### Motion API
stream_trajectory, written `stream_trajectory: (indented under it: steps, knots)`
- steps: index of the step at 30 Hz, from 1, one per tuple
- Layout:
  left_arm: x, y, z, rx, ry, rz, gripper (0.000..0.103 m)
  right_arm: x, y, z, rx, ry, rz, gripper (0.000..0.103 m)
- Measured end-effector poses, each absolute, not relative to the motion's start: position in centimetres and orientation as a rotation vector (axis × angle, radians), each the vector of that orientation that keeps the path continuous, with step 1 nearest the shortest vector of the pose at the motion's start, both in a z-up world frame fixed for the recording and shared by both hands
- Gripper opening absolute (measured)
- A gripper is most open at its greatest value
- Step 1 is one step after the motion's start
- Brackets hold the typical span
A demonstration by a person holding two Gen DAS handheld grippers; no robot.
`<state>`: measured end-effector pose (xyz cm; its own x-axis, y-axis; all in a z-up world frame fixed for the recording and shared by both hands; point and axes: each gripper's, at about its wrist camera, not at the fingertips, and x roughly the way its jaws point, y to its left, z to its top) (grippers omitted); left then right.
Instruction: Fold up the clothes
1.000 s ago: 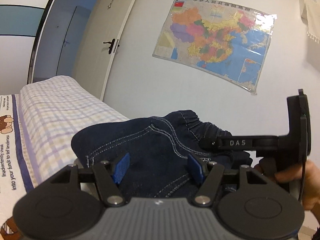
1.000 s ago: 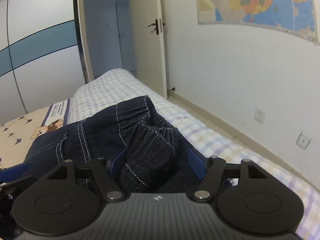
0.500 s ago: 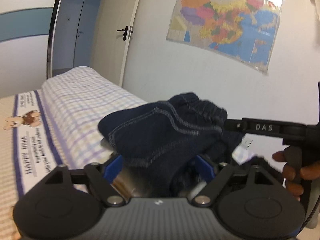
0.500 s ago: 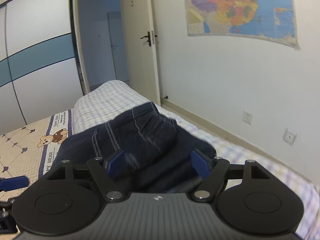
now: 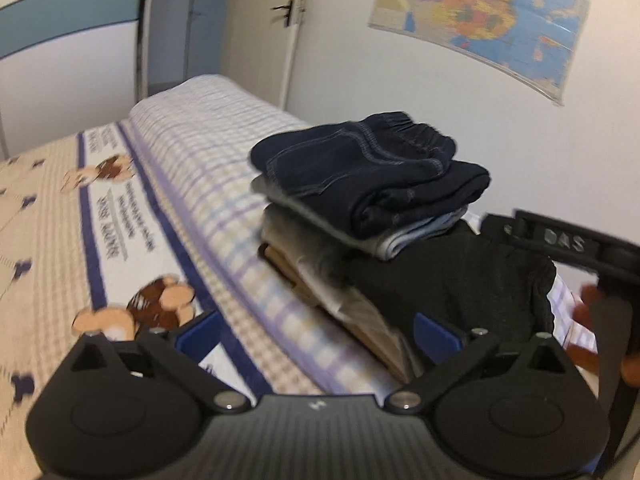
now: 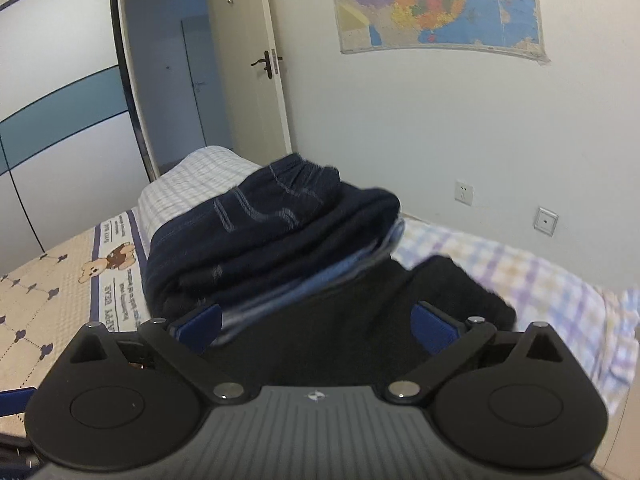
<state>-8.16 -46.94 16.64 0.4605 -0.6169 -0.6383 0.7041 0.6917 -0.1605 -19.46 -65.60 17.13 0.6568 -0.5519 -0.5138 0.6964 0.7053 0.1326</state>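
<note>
One folded pair of jeans (image 5: pixel 368 172) is seen atop one clothes stack (image 5: pixel 352 256) ahead of two spread, empty claws, left claw (image 5: pixel 316 334) and right claw (image 6: pixel 316 322).

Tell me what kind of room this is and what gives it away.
Most likely a bedroom in a home. A bed with a checked sheet and teddy-bear cover fills the foreground, bearing a stack of folded clothes topped by dark jeans. A room door and a wall map stand behind.

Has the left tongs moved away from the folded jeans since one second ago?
Yes. The left tongs backed off; the folded jeans now lie farther ahead on the stack, beneath the wall map.
</note>
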Motion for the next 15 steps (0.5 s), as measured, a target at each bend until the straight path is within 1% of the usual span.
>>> stream_trajectory:
  steps: [15]
  knots:
    - [-12.6,-42.8,15.9,0.218,0.742,-0.79,0.103,-24.8,-58.1,16.1,0.314,0.544,-0.751,0.103]
